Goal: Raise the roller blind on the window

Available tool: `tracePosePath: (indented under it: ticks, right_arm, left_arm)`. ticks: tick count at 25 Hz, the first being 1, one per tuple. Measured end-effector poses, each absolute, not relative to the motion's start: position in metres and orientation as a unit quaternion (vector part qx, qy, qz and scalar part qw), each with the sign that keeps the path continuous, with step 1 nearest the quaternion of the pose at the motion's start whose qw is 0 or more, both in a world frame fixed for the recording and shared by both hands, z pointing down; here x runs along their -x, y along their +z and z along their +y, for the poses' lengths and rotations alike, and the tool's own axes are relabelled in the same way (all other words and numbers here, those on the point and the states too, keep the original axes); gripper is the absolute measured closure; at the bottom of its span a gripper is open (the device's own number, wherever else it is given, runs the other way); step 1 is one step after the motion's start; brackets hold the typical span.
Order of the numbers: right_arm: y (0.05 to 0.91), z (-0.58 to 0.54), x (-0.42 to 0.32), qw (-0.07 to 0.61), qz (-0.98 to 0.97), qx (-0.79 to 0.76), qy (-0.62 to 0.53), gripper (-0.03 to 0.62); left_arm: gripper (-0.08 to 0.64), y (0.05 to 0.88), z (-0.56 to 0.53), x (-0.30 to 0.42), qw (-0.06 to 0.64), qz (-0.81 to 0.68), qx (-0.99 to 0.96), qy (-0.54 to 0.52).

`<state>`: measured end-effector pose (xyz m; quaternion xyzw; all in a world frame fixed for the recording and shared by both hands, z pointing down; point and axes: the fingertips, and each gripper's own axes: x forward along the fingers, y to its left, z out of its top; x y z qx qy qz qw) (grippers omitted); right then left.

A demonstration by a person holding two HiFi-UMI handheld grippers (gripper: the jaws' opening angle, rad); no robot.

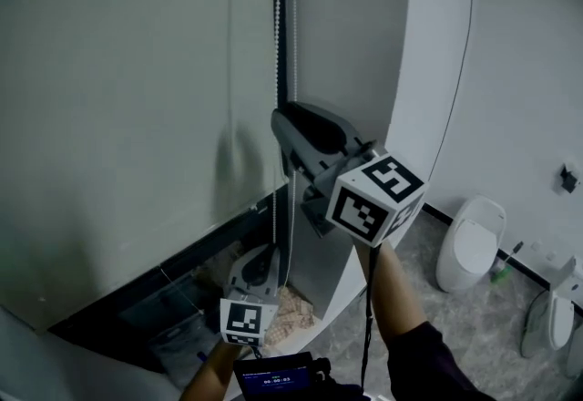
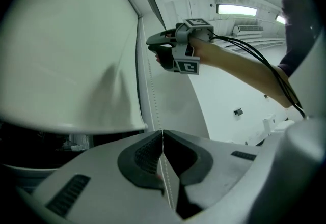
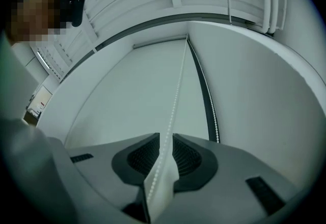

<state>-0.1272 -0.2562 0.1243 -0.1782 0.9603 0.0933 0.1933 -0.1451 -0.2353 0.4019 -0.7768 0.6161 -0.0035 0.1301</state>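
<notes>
The pale roller blind (image 1: 118,117) hangs down over most of the window, and its white bead chain (image 1: 279,25) drops along its right edge. My right gripper (image 1: 279,123) is the higher one. In the right gripper view its jaws (image 3: 165,141) stand a narrow gap apart with the chain (image 3: 177,95) running between them, so it is open. My left gripper (image 1: 271,251) is lower on the same chain. In the left gripper view it (image 2: 162,135) is shut on the chain (image 2: 151,90), under the blind (image 2: 66,55) and the right gripper (image 2: 153,47).
A dark window frame and sill (image 1: 182,272) run below the blind's bottom edge. A white wall stands right of the chain. On the floor at the right are a toilet (image 1: 469,244) and another white fixture (image 1: 551,317). A second chain strand (image 3: 214,116) hangs beside the first.
</notes>
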Motion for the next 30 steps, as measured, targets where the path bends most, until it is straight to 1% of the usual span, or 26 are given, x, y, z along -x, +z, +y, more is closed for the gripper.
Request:
tracePosePath:
  ticks: [2, 7, 9, 12, 15, 18, 22, 26, 30]
  right_arm:
    - [0.107, -0.264, 0.129, 0.190, 0.958, 0.189, 0.100, 0.531]
    - [0.114, -0.270, 0.138, 0.181, 0.957, 0.201, 0.107, 0.534]
    - [0.115, -0.269, 0.139, 0.183, 0.955, 0.207, 0.111, 0.568]
    - [0.115, -0.263, 0.139, 0.186, 0.946, 0.223, 0.144, 0.574]
    - [0.124, -0.252, 0.137, 0.162, 0.931, 0.251, 0.209, 0.575]
    - [0.156, -0.246, 0.138, 0.121, 0.931, 0.258, 0.228, 0.575]
    - [0.227, -0.242, 0.131, 0.078, 0.934, 0.263, 0.227, 0.575]
    - [0.274, -0.239, 0.122, 0.048, 0.940, 0.267, 0.206, 0.575]
    - [0.298, -0.235, 0.112, 0.036, 0.940, 0.277, 0.194, 0.575]
  left_arm:
    - [0.543, 0.397, -0.235, 0.145, 0.105, 0.616, 0.781, -0.011]
    - [0.543, 0.411, -0.227, 0.146, 0.107, 0.614, 0.782, -0.027]
    - [0.543, 0.410, -0.225, 0.147, 0.106, 0.614, 0.782, -0.028]
    - [0.541, 0.410, -0.223, 0.149, 0.105, 0.595, 0.797, -0.008]
    - [0.541, 0.400, -0.219, 0.156, 0.084, 0.567, 0.819, 0.040]
    - [0.541, 0.365, -0.216, 0.164, 0.058, 0.543, 0.832, 0.103]
    - [0.541, 0.323, -0.216, 0.168, 0.042, 0.498, 0.848, 0.179]
    - [0.540, 0.292, -0.225, 0.159, 0.039, 0.445, 0.870, 0.208]
    - [0.538, 0.271, -0.232, 0.137, 0.061, 0.416, 0.885, 0.200]
